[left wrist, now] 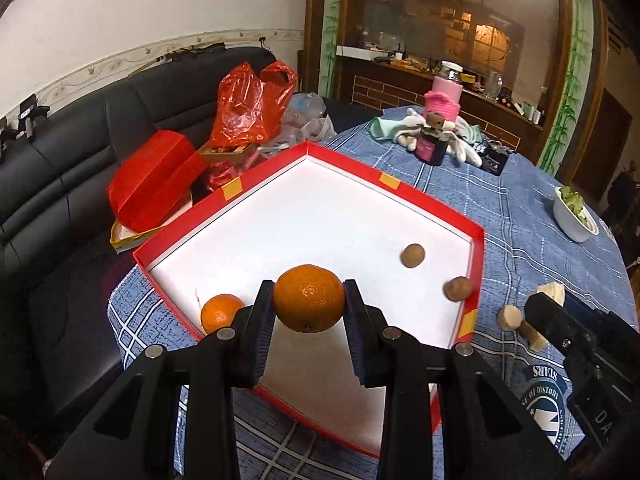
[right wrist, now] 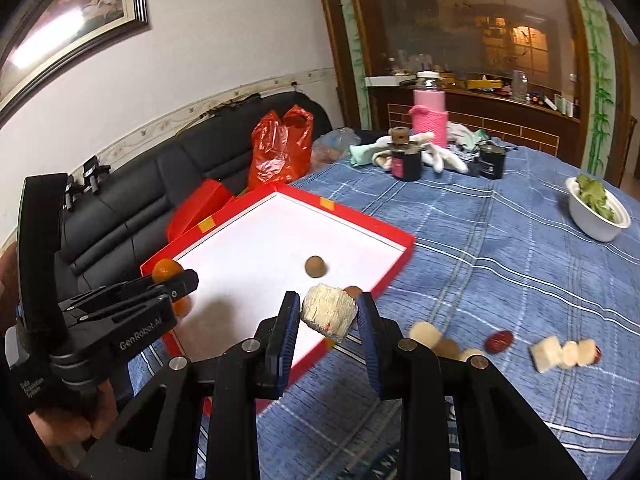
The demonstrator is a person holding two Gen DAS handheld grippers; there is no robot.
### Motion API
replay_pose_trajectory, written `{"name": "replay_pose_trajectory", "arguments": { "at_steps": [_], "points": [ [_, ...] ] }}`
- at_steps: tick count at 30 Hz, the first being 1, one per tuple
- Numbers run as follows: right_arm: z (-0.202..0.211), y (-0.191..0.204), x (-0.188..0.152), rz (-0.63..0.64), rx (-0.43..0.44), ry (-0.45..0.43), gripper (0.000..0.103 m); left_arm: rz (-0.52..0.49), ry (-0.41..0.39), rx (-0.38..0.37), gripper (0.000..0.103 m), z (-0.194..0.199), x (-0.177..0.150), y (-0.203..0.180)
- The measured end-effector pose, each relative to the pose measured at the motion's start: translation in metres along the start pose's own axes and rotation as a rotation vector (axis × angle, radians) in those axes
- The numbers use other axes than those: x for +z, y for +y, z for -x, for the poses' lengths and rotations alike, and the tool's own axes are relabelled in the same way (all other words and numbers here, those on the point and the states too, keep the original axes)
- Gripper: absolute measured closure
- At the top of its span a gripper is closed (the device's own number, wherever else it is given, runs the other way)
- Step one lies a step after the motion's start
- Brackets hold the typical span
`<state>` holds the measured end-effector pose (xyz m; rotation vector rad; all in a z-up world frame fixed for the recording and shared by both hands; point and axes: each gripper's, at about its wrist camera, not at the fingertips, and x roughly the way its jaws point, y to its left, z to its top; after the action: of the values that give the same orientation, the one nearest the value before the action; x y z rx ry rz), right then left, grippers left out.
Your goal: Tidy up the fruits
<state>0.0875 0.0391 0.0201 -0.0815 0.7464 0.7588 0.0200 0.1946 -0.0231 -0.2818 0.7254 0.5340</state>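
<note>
My left gripper is shut on an orange and holds it above the near part of a red-rimmed white tray. A second orange lies in the tray's near left corner. Two brown longans lie at its right side. My right gripper is shut on a pale sugarcane chunk over the tray's near right edge. The left gripper shows at the left in the right wrist view, holding the orange.
More pale chunks, round slices and a red date lie on the blue checked tablecloth right of the tray. A white bowl of greens stands far right. Jars, gloves and a pink bottle are at the back. Red bags lie on the black sofa.
</note>
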Motion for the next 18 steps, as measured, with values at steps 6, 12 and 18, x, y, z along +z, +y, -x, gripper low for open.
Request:
{"name": "replay_pose_trajectory", "arguments": {
  "at_steps": [6,12,18],
  "points": [
    [-0.016,0.009,0.001,0.015,0.004,0.027,0.074,0.019,0.014,0.007,0.072,-0.008,0.003,0.009],
    [-0.025,0.012,0.002,0.026,0.002,0.045,0.074,0.030,0.027,0.017,0.072,-0.017,0.008,0.015],
    [-0.043,0.023,0.010,0.045,0.019,0.061,0.074,0.029,0.039,0.012,0.072,-0.027,0.018,0.014]
  ]
}}
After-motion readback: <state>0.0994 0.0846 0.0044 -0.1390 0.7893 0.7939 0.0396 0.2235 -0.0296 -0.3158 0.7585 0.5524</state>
